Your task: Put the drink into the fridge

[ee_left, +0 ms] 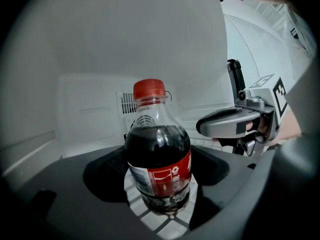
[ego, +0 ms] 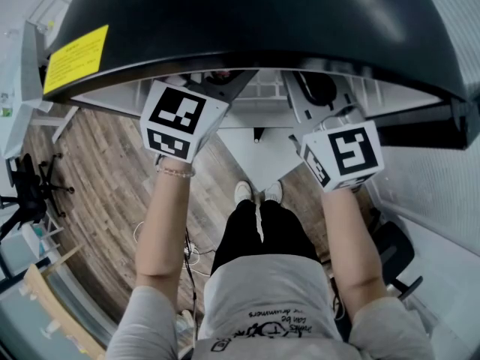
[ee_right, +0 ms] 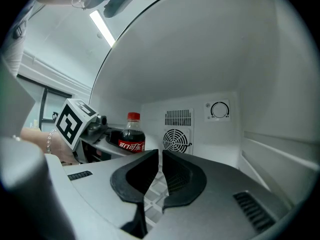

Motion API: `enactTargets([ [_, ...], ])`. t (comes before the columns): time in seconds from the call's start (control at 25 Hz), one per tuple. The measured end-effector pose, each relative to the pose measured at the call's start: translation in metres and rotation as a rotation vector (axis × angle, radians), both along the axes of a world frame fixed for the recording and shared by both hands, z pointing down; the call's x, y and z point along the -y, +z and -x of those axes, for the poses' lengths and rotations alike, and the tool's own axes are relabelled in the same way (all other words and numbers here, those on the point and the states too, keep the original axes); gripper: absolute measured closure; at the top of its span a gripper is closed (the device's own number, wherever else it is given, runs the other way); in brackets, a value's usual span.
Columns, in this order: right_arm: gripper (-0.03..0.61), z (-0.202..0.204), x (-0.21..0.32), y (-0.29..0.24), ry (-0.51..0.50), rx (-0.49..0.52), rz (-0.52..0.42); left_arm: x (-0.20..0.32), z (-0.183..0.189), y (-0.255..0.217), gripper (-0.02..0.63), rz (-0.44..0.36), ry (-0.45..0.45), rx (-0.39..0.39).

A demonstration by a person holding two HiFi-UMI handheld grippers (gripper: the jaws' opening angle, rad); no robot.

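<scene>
Left gripper (ee_left: 157,160): released, jaws wide.
Cola bottle (ee_left: 159,134): upright on fridge shelf (ee_left: 167,223), between those jaws, untouched.
Right gripper (ee_right: 161,156): clenched, empty, bottle off to its left.

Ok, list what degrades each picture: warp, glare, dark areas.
Head view: fisheye bows the dark fridge, which blocks the top. Left gripper view: black corners, bottle sharp, even white light. Right gripper view: ceiling lamp is blown out; edges curve.
</scene>
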State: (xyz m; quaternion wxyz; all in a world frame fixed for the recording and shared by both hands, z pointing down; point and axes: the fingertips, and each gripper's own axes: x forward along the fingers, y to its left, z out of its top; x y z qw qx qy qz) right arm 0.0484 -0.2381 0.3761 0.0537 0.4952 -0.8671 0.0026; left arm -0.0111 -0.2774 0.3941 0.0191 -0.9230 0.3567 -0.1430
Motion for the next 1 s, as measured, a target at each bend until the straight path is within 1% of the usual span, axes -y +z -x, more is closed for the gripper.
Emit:
enactTargets([
  [0.36,0.532,0.000,-0.002,0.000,0.001,-0.009,-0.003,-0.006,0.005,0.004,0.233,0.004,-0.016,-0.034],
  [0.68,0.532,0.001,-0.007,-0.007,-0.002,-0.019,-0.011,-0.022,0.023,0.003,0.199,0.011,-0.075,-0.109],
  [0.84,0.532,0.004,-0.014,-0.011,-0.006,-0.023,-0.009,-0.034,0.035,-0.004,0.199,0.035,-0.098,-0.162],
  [1.0,0.532,0.003,-0.022,-0.016,-0.013,-0.026,-0.007,-0.052,0.037,-0.015,0.199,0.041,-0.097,-0.187],
])
